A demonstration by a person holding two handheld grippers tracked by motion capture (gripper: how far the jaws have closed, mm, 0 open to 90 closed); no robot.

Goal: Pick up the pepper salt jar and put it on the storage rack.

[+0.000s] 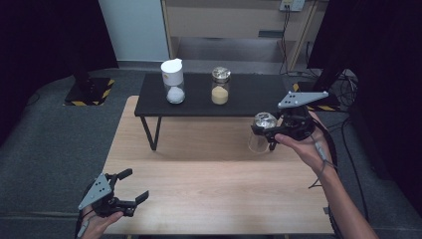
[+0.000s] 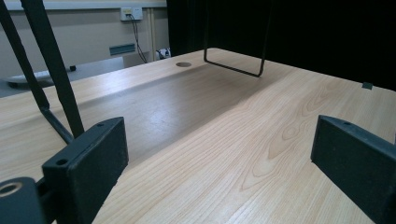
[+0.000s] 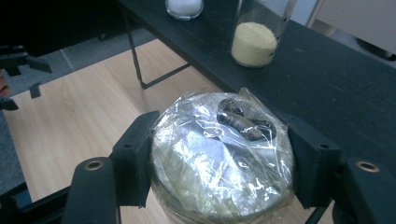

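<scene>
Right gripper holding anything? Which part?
Yes: right gripper clamps the clear glass jar by its plastic-wrapped lid, one jaw on each side.

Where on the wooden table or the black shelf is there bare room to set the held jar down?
The wooden table is bare between the left hand-held gripper and the right hand-held gripper, which holds the wrapped jar. The black shelf is free right of the yellow-grain jar. It is crowded only between that jar and the white-powder jar.

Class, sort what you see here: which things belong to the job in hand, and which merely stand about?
In the job:
- right gripper, shut on clear film-topped glass jar

Standing about:
- white-capped jar of white powder
- jar of yellow grains
- black shelf
- open left gripper
</scene>
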